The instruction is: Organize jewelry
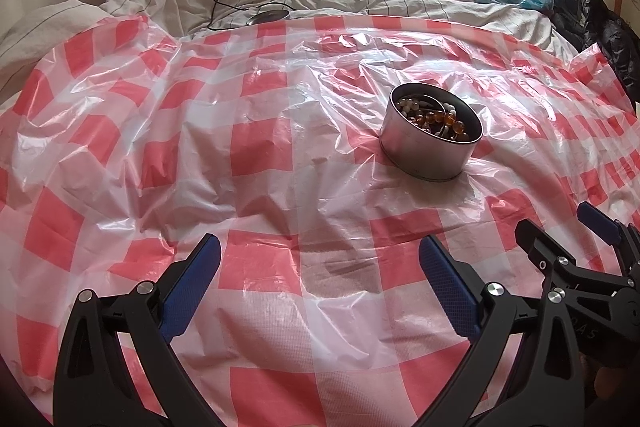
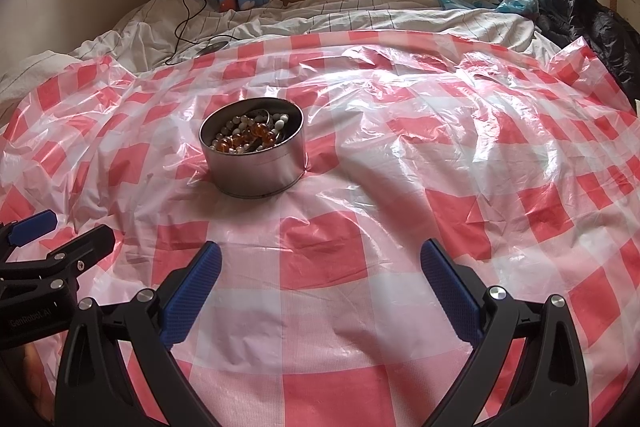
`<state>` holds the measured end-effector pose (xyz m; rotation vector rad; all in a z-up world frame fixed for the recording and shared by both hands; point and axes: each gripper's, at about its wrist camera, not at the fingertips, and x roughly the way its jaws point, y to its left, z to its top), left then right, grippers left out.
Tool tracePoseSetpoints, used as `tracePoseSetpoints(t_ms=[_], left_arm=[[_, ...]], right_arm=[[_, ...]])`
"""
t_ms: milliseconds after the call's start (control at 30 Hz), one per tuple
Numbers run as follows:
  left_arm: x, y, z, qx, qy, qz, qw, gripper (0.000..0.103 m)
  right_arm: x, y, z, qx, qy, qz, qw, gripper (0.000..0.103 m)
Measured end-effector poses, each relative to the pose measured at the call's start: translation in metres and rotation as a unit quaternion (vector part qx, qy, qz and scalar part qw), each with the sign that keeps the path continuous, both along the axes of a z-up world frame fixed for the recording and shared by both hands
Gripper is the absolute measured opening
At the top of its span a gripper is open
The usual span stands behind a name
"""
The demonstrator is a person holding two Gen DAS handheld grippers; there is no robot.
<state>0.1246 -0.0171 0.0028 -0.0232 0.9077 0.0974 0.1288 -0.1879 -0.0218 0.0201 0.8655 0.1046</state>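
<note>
Steel tin (image 2: 254, 155) sits on the checked sheet (image 2: 400, 163), at eleven o'clock from my right claw (image 2: 320, 267) and at one o'clock from my left claw (image 1: 320, 263). Amber and pale beads (image 2: 250, 137) fill it. I have both claws spread wide, holding nothing, side by side above the sheet, well short of the tin.
</note>
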Motion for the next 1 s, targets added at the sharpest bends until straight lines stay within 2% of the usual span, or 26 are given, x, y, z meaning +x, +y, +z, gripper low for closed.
tracePoseSetpoints(t_ms=[233, 333, 600, 667, 767, 900, 1000], left_arm=[[0.004, 0.003, -0.004, -0.015, 0.017, 0.002, 0.9997, 0.095], [0.007, 0.001, -0.009, -0.003, 0.035, 0.008, 0.9993, 0.095], [0.007, -0.004, -0.009, 0.013, 0.038, -0.001, 0.9992, 0.095], [0.007, -0.003, -0.01, 0.005, 0.041, -0.002, 0.9991, 0.095], [0.007, 0.002, -0.012, -0.028, 0.047, -0.001, 0.9985, 0.095], [0.0, 0.005, -0.006, -0.041, 0.017, -0.003, 0.999, 0.095], [-0.001, 0.003, -0.002, -0.016, 0.006, -0.004, 0.9998, 0.095]], right_arm=[[-0.001, 0.0, -0.002, 0.0, 0.001, 0.0, 1.0, 0.095], [0.001, 0.0, -0.001, 0.0, 0.001, 0.001, 1.0, 0.095], [-0.002, 0.001, -0.004, 0.0, 0.002, 0.001, 1.0, 0.095], [-0.001, 0.001, -0.004, 0.0, 0.002, 0.002, 1.0, 0.095], [-0.001, 0.001, -0.004, 0.0, 0.003, 0.002, 1.0, 0.095], [-0.003, 0.001, -0.006, 0.003, 0.005, 0.002, 1.0, 0.095], [-0.002, 0.001, -0.006, 0.002, 0.005, 0.002, 1.0, 0.095]])
